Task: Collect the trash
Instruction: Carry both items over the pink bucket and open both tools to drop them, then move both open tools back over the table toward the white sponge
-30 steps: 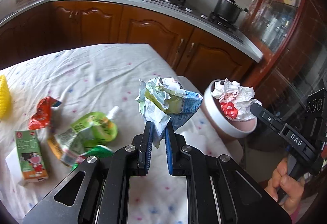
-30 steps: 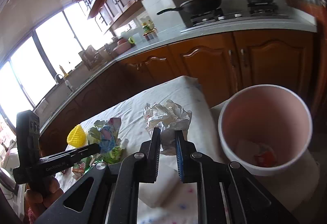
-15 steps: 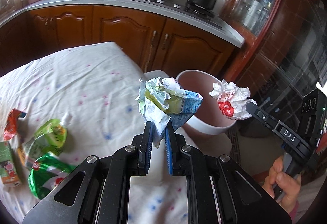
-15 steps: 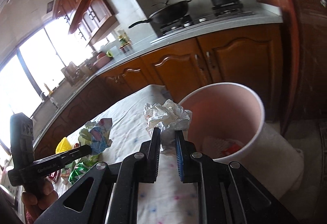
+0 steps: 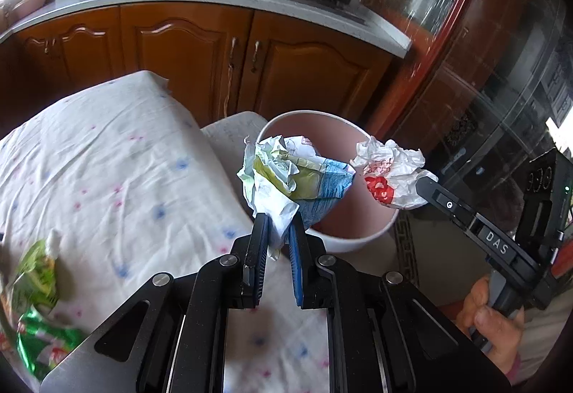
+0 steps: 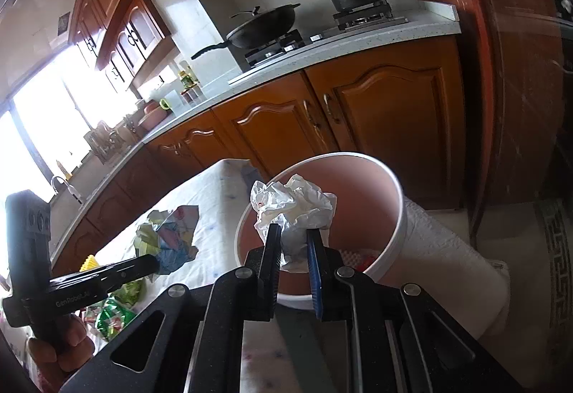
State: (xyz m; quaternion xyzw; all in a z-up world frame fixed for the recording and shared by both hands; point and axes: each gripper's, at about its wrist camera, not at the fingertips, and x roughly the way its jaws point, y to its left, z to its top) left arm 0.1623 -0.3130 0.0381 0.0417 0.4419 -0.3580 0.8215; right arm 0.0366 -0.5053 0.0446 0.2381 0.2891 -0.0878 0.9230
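Note:
My left gripper [image 5: 277,226] is shut on a crumpled blue, green and white wrapper [image 5: 297,178], held at the near rim of the pink bin [image 5: 351,239]. My right gripper [image 6: 293,239] is shut on a crumpled white wrapper with red print [image 6: 293,206], held over the bin's near rim [image 6: 394,185]. The right gripper shows in the left wrist view [image 5: 422,192] with its wrapper [image 5: 390,174] at the bin's right rim. The left gripper shows in the right wrist view [image 6: 154,262] with its wrapper [image 6: 166,239]. Some trash lies in the bin's bottom [image 6: 361,258].
The bin stands on the floor beside the table with a dotted white cloth [image 5: 107,156]. Green wrappers [image 5: 39,285] and more trash [image 6: 114,314] lie on the cloth. A yellow object [image 6: 89,262] sits further back. Wooden cabinets [image 5: 200,49] and a glass cabinet [image 5: 465,70] stand behind.
Both grippers have swung right from over the table towards the bin, each carrying its wrapper. The bin now sits right under and ahead of them.

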